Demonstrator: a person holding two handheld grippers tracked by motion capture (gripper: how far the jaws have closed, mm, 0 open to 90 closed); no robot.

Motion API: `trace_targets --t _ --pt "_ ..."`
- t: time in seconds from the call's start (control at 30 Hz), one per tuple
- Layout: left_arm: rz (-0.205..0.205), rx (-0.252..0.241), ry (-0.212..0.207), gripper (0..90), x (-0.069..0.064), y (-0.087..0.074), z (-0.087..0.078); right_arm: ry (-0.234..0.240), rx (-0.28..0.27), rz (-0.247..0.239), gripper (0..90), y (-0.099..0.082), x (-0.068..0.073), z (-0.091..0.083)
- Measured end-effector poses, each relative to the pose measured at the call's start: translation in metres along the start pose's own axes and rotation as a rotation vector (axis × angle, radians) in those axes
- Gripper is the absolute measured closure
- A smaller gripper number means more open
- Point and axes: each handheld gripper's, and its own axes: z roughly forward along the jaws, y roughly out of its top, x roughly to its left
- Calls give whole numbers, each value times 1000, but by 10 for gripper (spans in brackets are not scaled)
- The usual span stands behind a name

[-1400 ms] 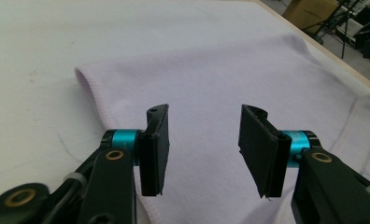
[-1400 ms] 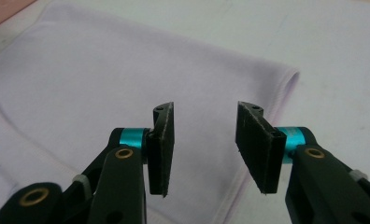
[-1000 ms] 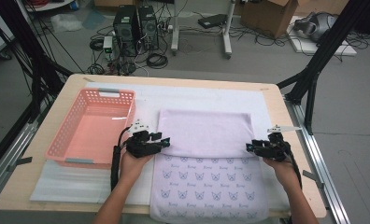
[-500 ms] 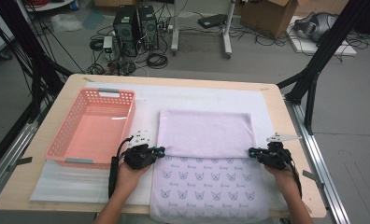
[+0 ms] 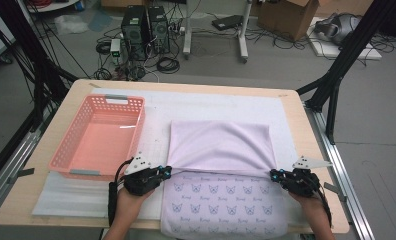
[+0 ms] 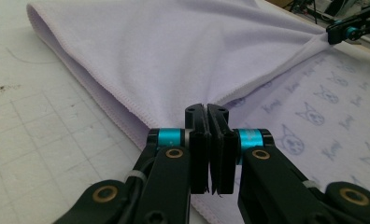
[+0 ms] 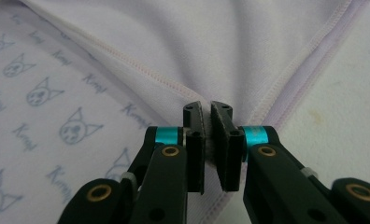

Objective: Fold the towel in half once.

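Both grippers, left (image 5: 166, 171) and right (image 5: 274, 174), have just clamped onto the towel (image 5: 221, 147) corners and are dragging the fold toward bottom of frame, so folding's halfway.

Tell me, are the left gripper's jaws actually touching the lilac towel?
Touching. In the left gripper view the left gripper has its jaws shut on the hemmed corner of the lilac towel, which pulls taut from them.

One lilac towel (image 5: 221, 150), cat-face print side up on near half, folded over on far half. One pink basket (image 5: 98, 137) left. One white mat (image 5: 286, 107) under both. Two grippers: left gripper (image 5: 167, 170), right gripper (image 5: 273, 174). Two computer towers (image 5: 145, 27) on far floor.
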Motion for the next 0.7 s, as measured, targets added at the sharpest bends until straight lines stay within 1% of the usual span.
trace_targets --t 0.07,0.2,0.3,0.4,0.47,0.5,0.57,0.7 --pt "6 -4 -5 868 -4 -1 -4 5 -4 10 838 -4 3 -4" --pt "7 -12 -7 868 -10 -3 -12 8 -22 9 838 -9 9 -14" --pt "6 -17 -20 867 -16 -6 -19 17 -31 12 838 -12 14 -22" --pt "15 -17 -34 866 -22 -11 -25 15 -31 9 838 -18 20 -27" --pt "21 -16 -43 865 -26 -14 -29 15 -30 17 838 -22 25 -32" --pt "19 -18 -46 864 -28 -15 -30 15 -36 13 838 -23 26 -34" --pt "13 -20 -54 864 -32 -17 -34 13 -39 22 838 -26 31 -40" --pt "14 -17 -62 865 -38 -22 -42 15 -47 20 838 -33 41 -50"
